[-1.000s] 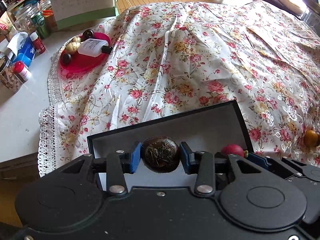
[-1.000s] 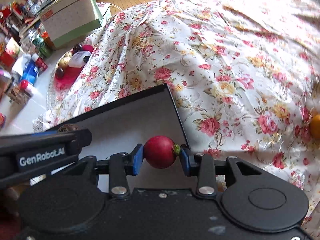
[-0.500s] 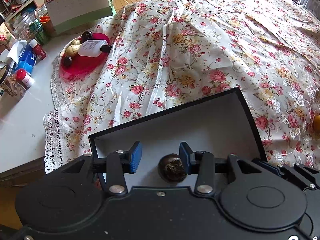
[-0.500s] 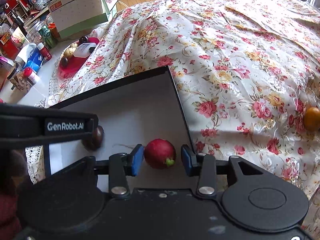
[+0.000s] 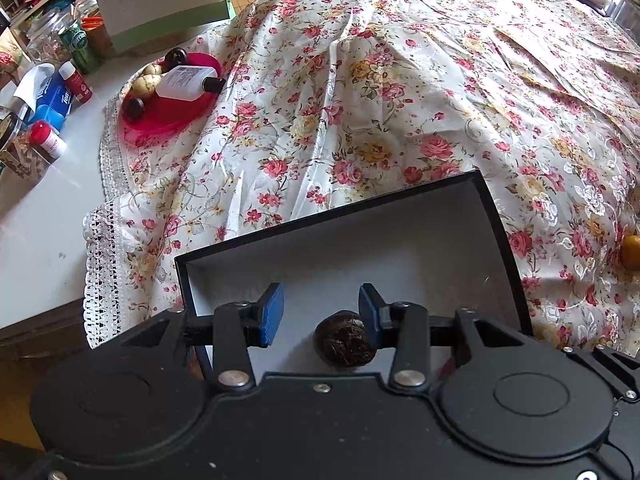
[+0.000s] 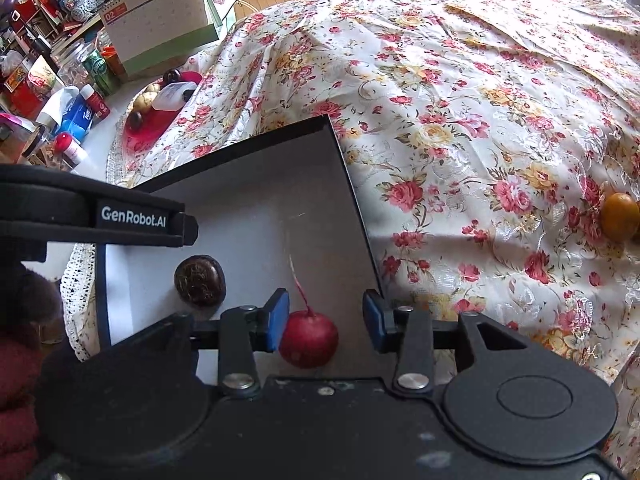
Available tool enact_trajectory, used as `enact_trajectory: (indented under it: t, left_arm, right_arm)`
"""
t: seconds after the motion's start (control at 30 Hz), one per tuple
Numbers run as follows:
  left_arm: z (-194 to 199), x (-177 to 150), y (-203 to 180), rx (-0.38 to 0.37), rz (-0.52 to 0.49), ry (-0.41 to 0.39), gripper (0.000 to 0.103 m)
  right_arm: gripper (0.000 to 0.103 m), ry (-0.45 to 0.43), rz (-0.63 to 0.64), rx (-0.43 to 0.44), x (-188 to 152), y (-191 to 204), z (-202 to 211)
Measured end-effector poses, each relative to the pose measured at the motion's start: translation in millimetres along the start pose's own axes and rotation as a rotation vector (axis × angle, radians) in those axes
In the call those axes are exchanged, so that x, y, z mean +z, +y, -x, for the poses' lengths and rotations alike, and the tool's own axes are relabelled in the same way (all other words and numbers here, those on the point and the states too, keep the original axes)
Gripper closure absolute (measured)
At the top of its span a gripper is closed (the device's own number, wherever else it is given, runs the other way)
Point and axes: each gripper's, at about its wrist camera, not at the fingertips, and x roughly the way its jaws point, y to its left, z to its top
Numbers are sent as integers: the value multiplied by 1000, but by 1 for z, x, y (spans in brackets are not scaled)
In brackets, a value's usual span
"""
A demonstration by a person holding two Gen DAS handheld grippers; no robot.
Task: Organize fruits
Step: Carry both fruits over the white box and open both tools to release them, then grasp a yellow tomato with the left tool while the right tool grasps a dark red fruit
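The left gripper [image 5: 320, 312] stands spread above the black box [image 5: 502, 224], its pads clear of the dark brown fruit [image 5: 345, 338] lying on the box's pale floor just under the right-hand pad. The right gripper [image 6: 325, 316] has just been opening; the red radish [image 6: 308, 338] sits on the box floor between its parted pads, close to the left one, its thin root pointing away. The brown fruit lies to the radish's left. Beyond the box, on the floral tablecloth [image 6: 460, 100], an orange fruit [image 6: 619, 217] rests well apart at the right edge, and a red plate [image 5: 172, 114] holds a white bottle [image 5: 186, 83] far left
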Motion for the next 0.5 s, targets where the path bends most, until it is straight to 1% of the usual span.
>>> enact_trajectory:
  t: [0.3, 0.4, 0.5]
  left_arm:
    - [2, -3, 5, 12, 20, 22, 53]
    - [4, -4, 8, 11, 37, 29, 53]
    - [5, -5, 10, 17, 44, 53, 53]
  right_arm:
    - [60, -26, -1, 16, 1, 2, 18]
    - [60, -30, -7, 34, 1, 0, 25]
    - [60, -24, -16, 44, -1, -3, 33]
